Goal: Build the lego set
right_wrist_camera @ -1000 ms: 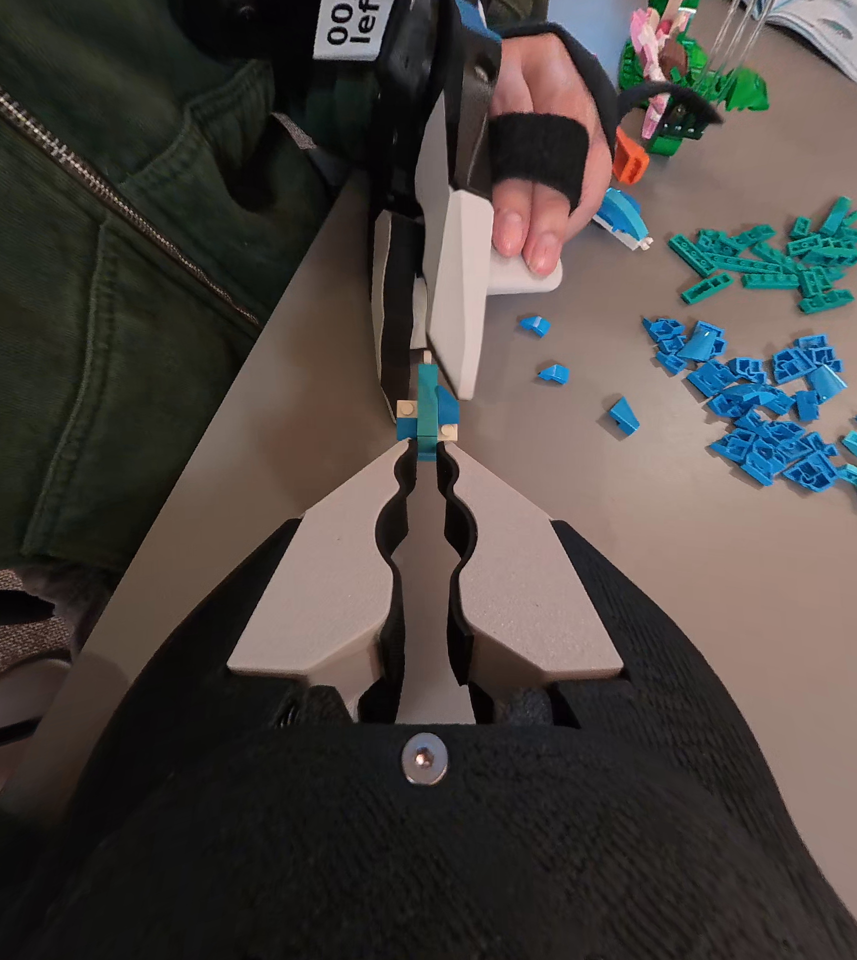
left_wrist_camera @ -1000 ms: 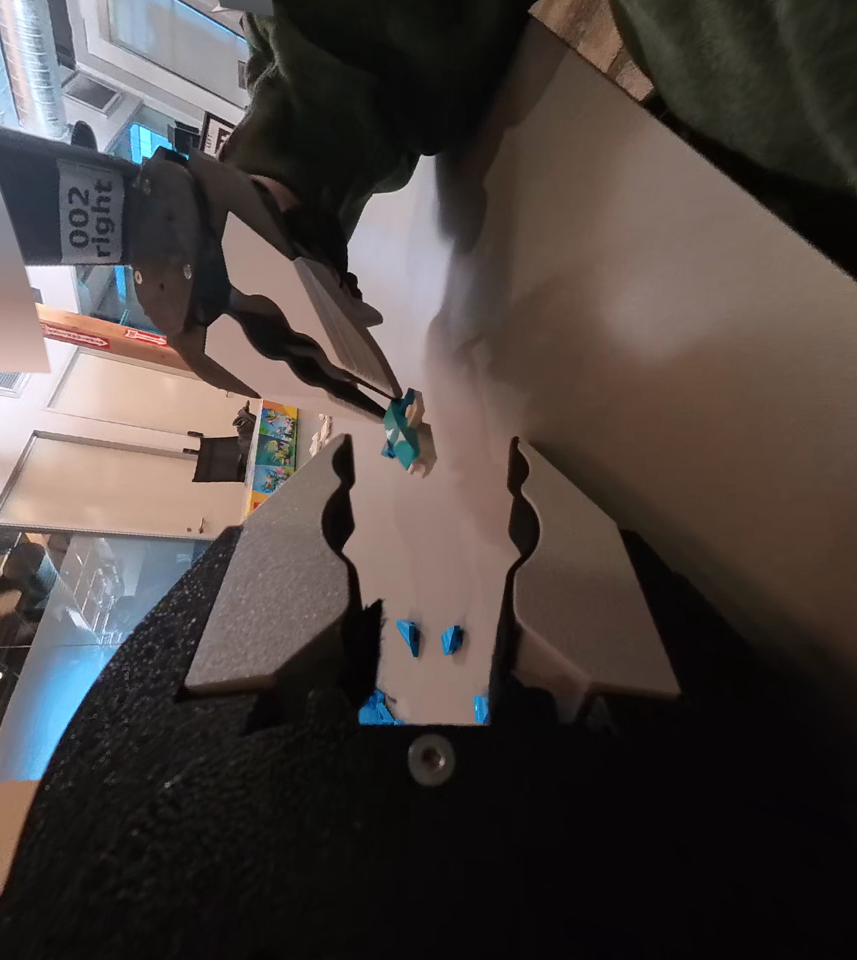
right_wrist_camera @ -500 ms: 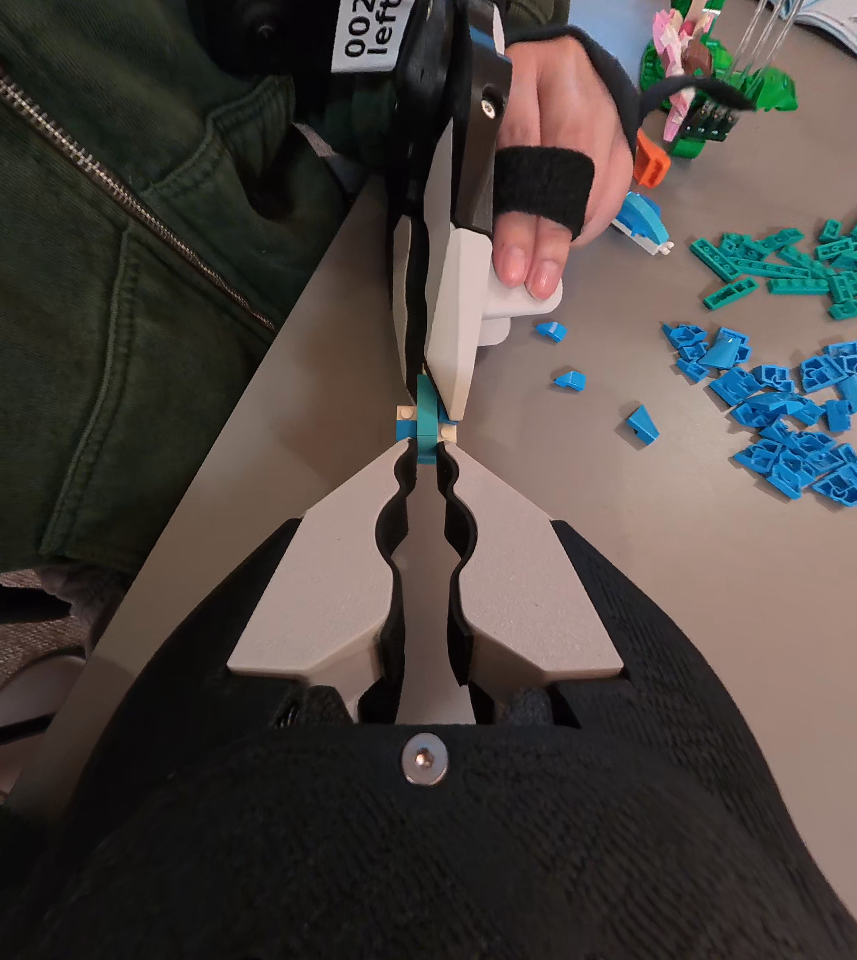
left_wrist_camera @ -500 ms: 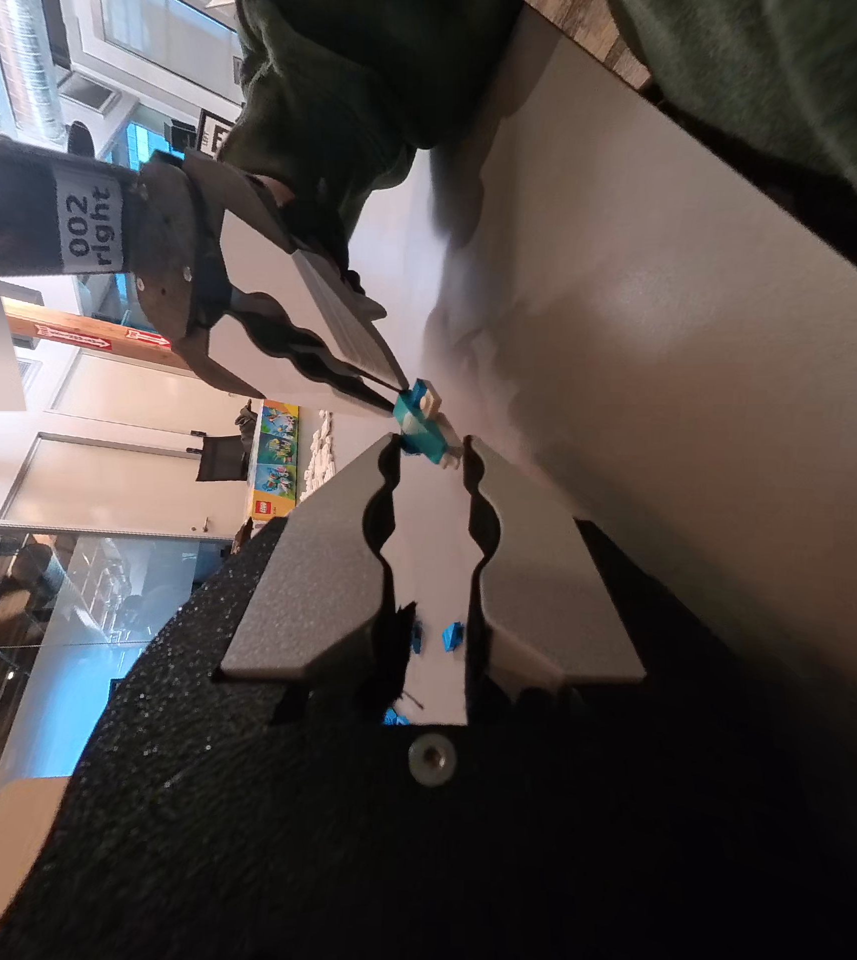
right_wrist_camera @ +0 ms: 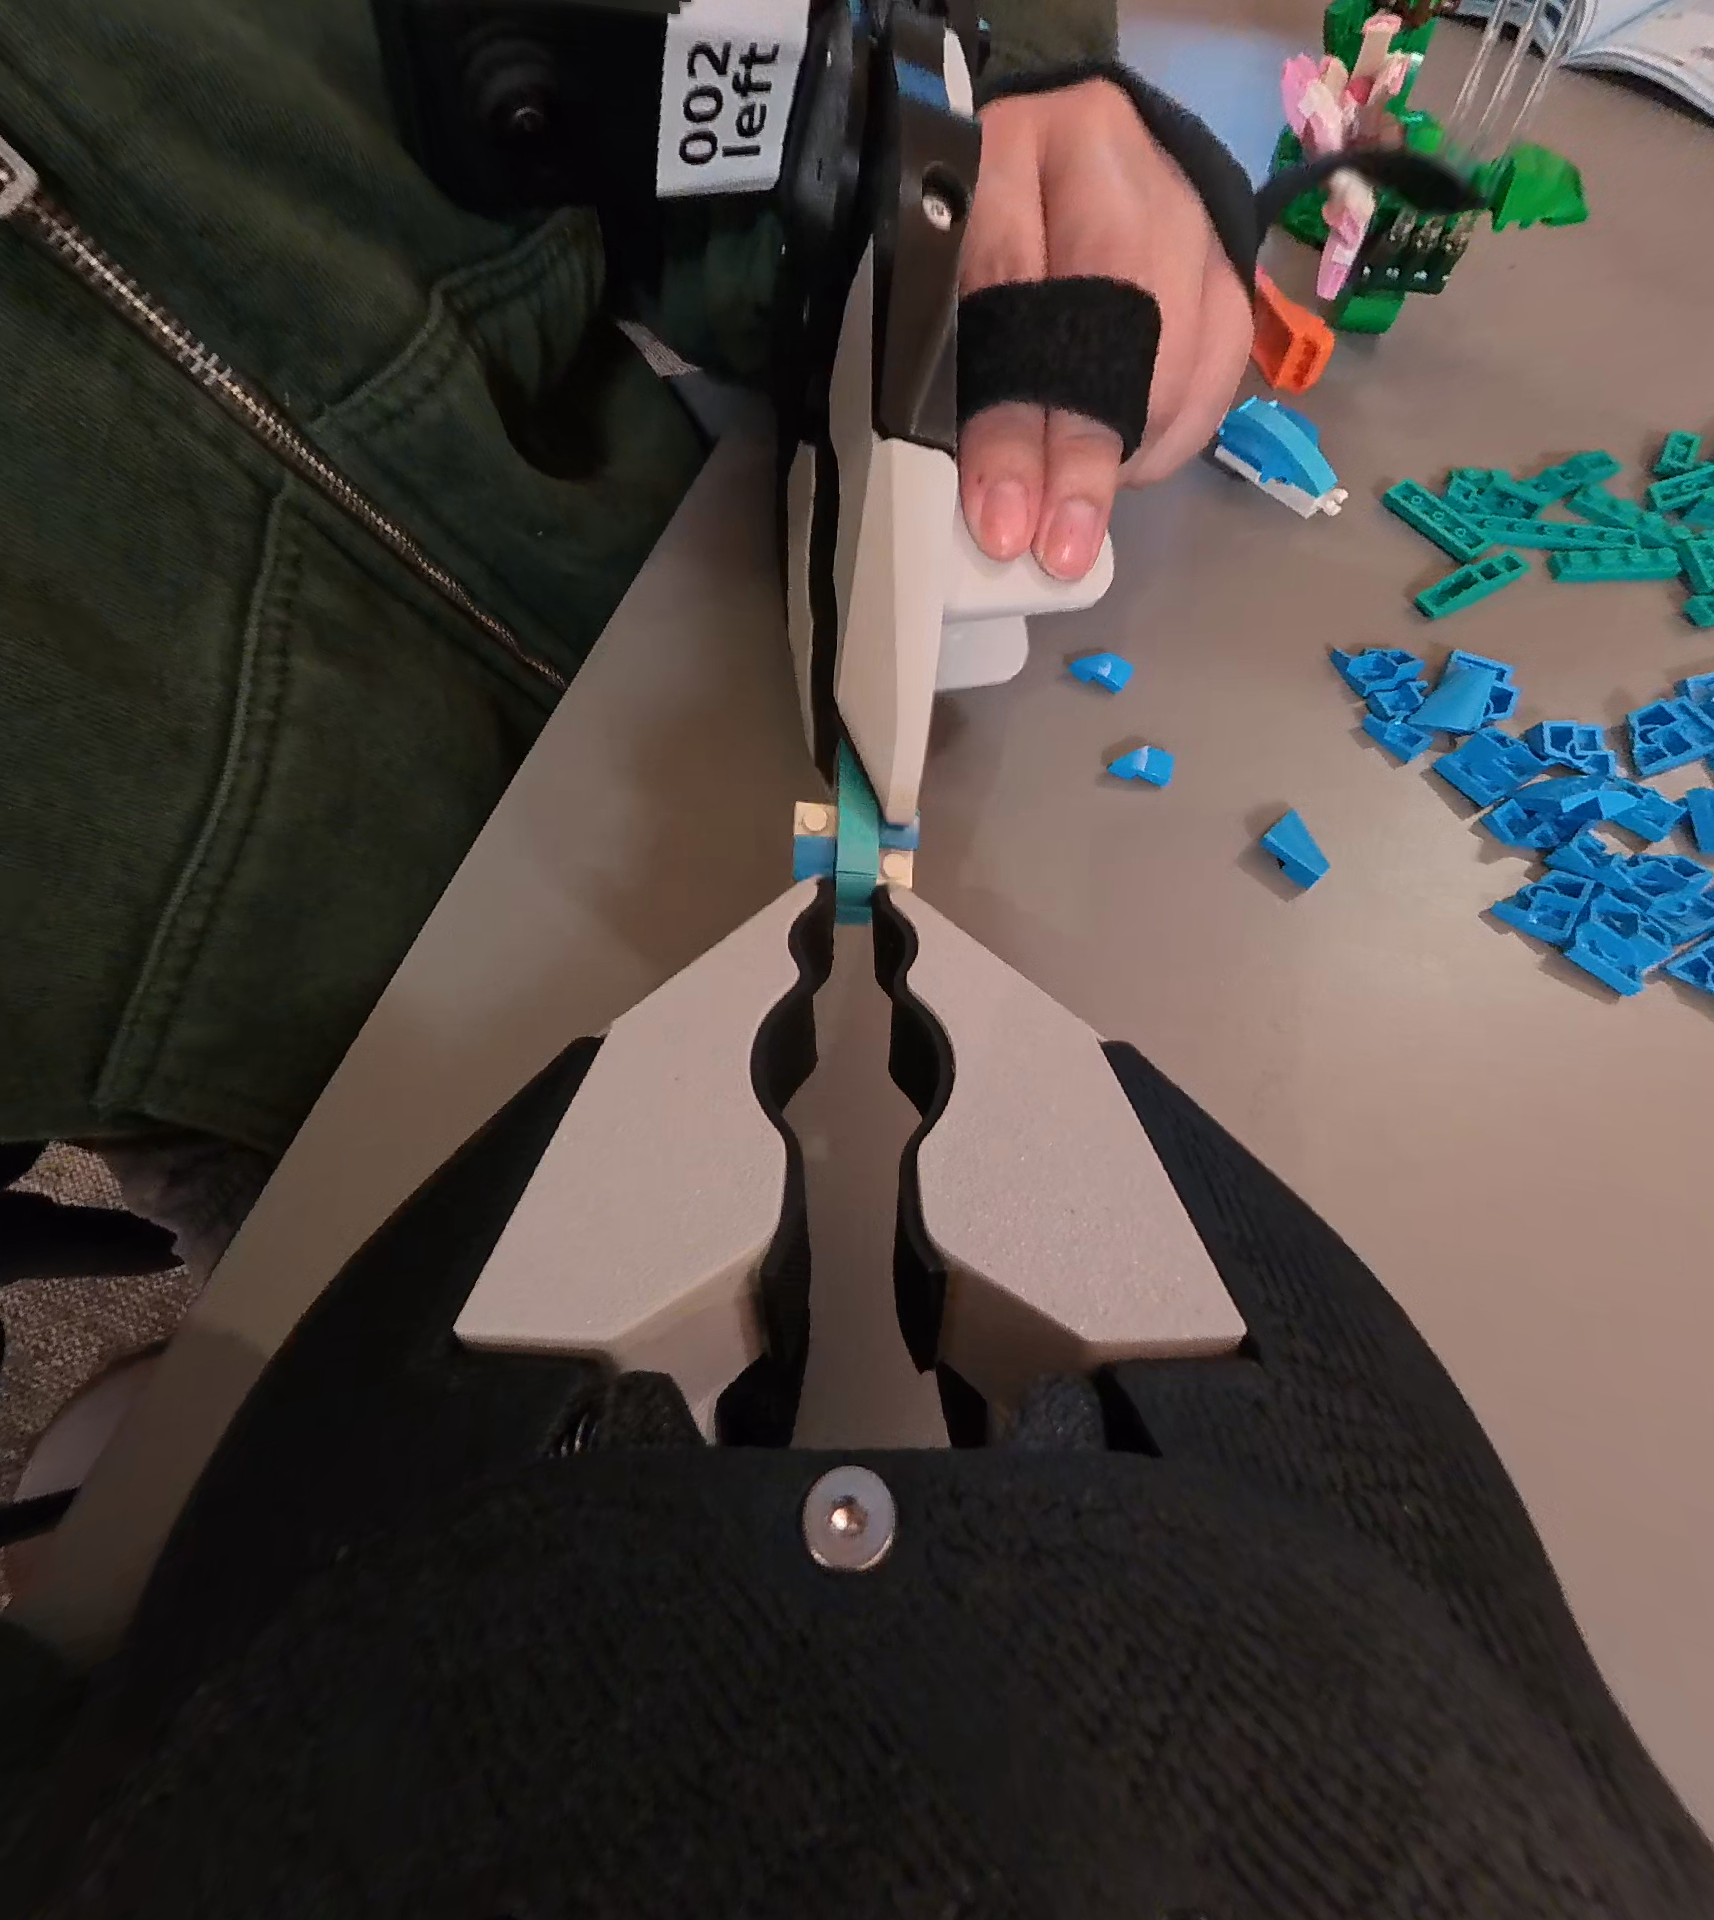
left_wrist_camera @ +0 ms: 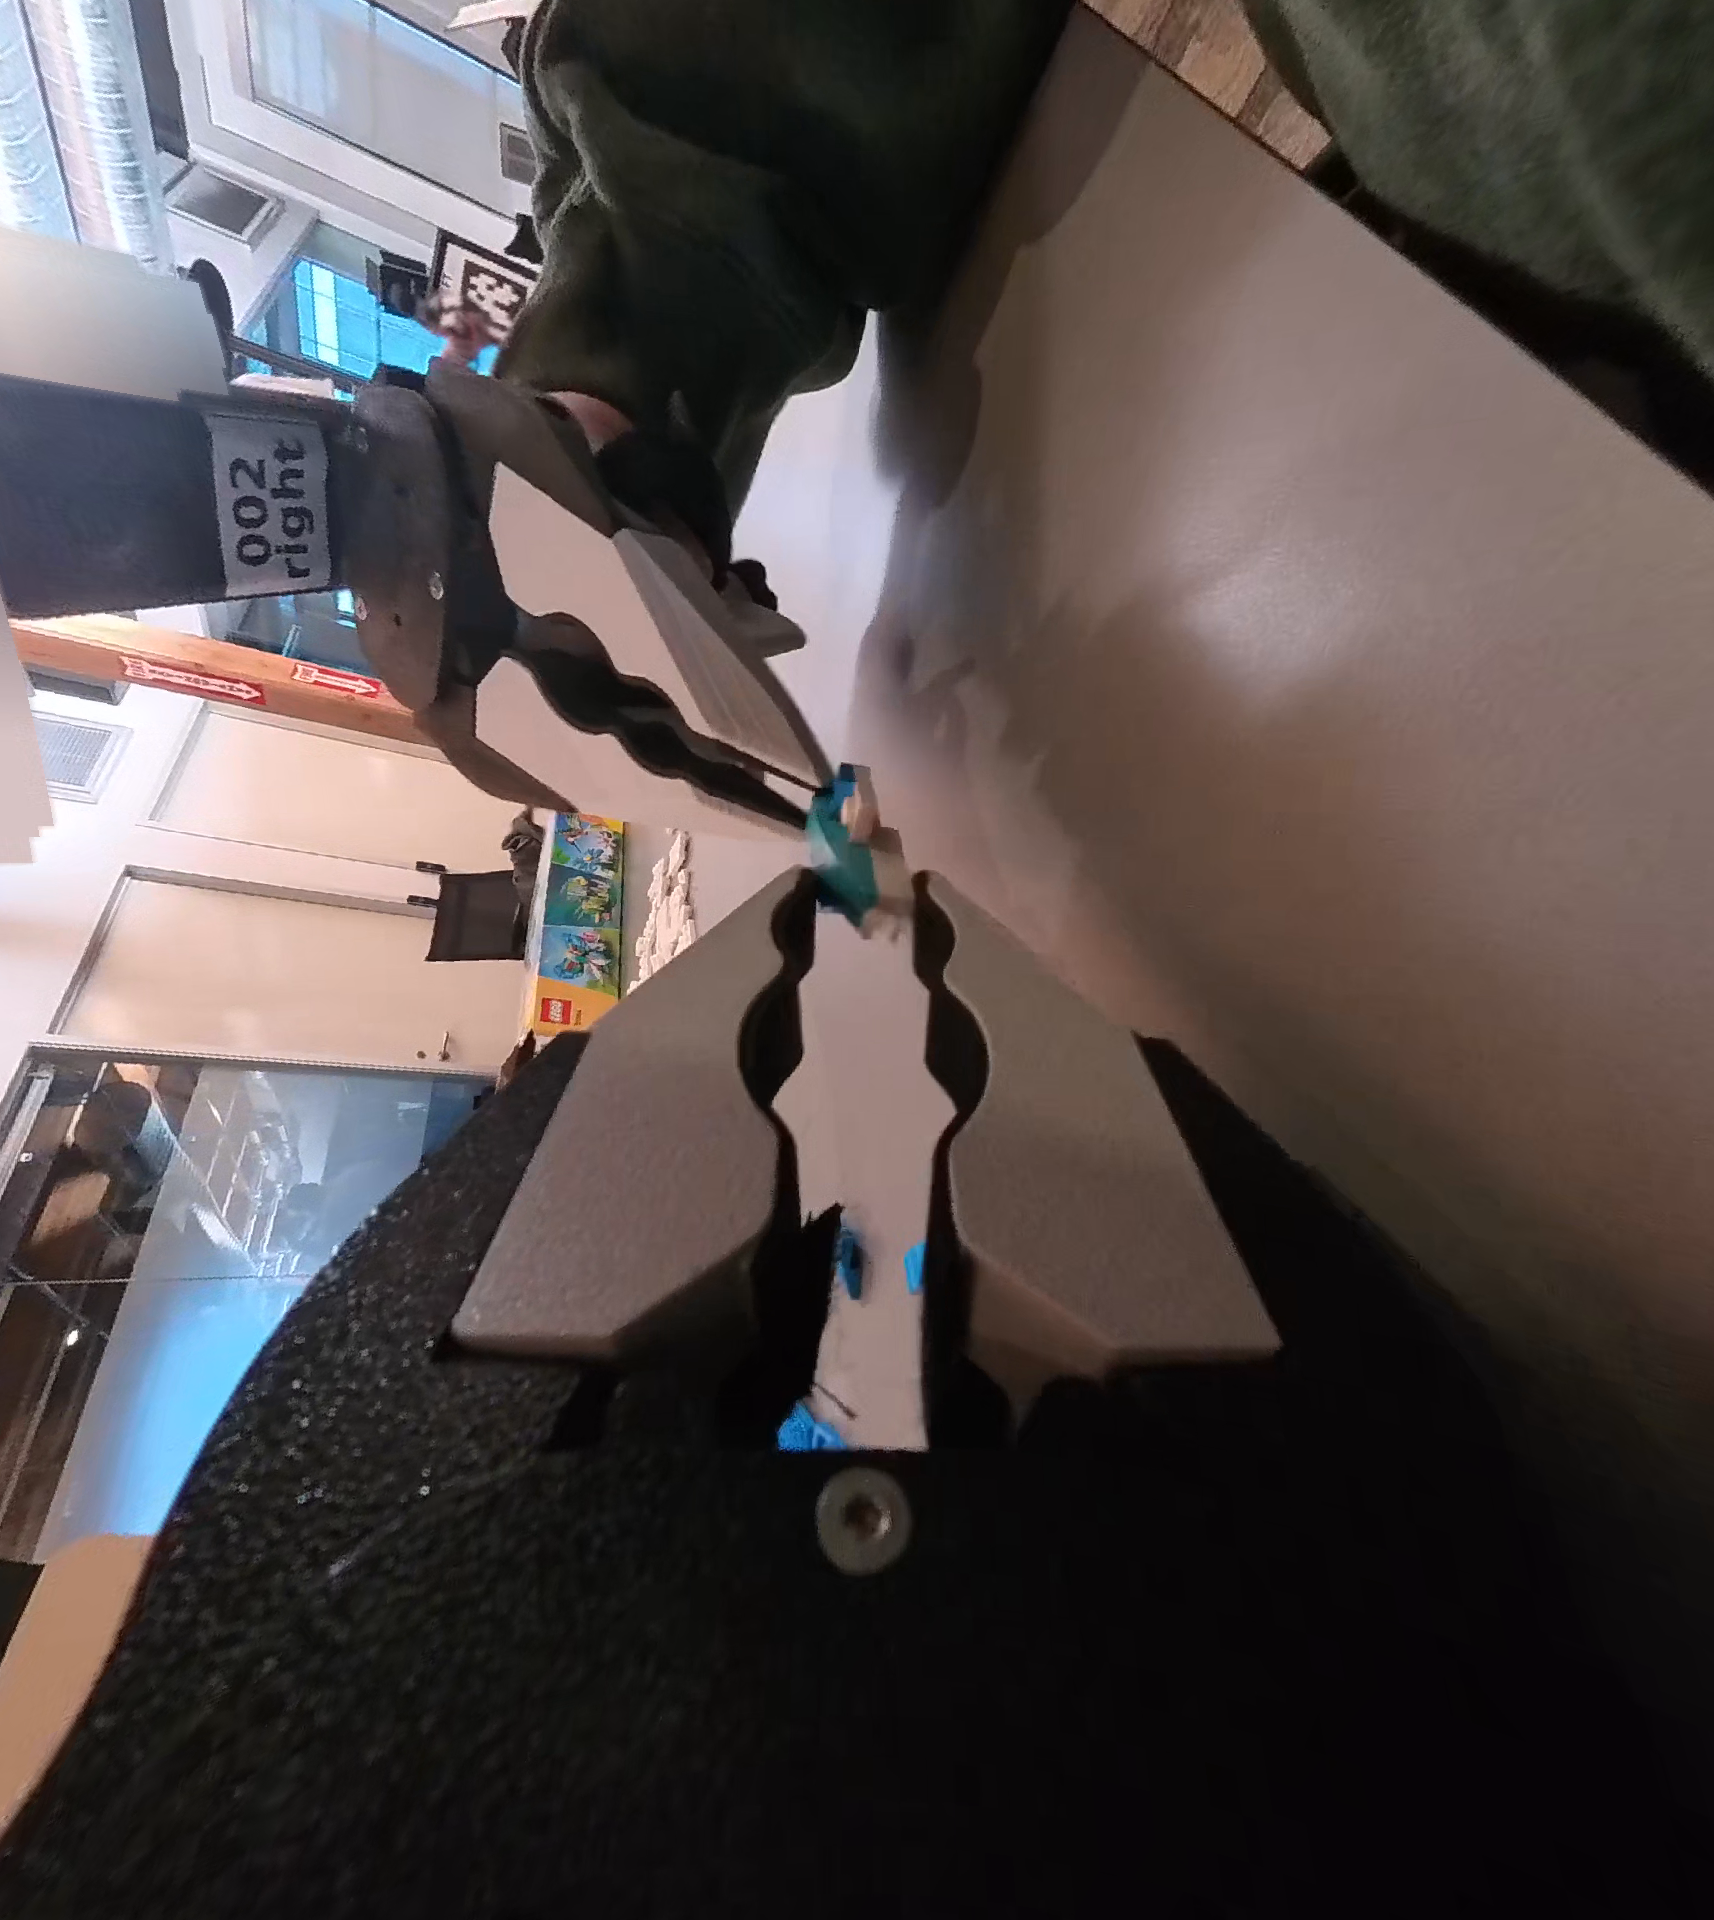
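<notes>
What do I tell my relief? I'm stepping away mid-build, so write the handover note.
Right gripper: shut on the small teal-and-blue assembly, near the table edge.
Left gripper: fingertips flank the assembly's other end; whether they clamp it is unclear.
Loose blue pieces and teal pieces lie on the table to the right.
Done: a few pieces joined.
Left: the loose piles are not yet attached.
</notes>
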Demonstrator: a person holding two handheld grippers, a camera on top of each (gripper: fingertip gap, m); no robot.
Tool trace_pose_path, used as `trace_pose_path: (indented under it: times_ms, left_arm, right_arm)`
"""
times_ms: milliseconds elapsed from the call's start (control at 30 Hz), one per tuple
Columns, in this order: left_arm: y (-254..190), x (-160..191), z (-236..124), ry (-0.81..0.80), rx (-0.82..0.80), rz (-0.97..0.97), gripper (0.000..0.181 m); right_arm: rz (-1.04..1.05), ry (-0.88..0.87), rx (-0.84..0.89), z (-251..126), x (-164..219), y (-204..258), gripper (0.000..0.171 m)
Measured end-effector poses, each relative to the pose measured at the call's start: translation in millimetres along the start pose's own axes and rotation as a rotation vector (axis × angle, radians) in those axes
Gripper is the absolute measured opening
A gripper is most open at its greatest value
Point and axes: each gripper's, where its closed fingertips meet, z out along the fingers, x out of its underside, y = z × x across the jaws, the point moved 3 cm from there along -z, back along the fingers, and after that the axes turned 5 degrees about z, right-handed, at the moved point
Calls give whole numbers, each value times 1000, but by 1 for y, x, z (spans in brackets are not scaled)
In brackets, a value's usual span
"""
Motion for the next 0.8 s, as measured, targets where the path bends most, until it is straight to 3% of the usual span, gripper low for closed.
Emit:
trace_pose_path:
  times_ms: [133, 533, 700, 800]
  left_arm:
    - [-2, -1, 1, -9, 9, -5, 21]
    - [0, 1, 1, 36, 23, 3, 10]
    - [2, 14, 3, 103, 32, -76, 9]
    - [17, 28, 3, 148, -26, -250, 10]
  right_arm:
    - [-8, -16, -12, 0, -3, 3, 5]
    - [4, 3, -12, 2, 3, 0, 5]
    - [-14, -23, 90, 2, 2, -14, 6]
    - [-131, -85, 229, -7, -11, -23, 27]
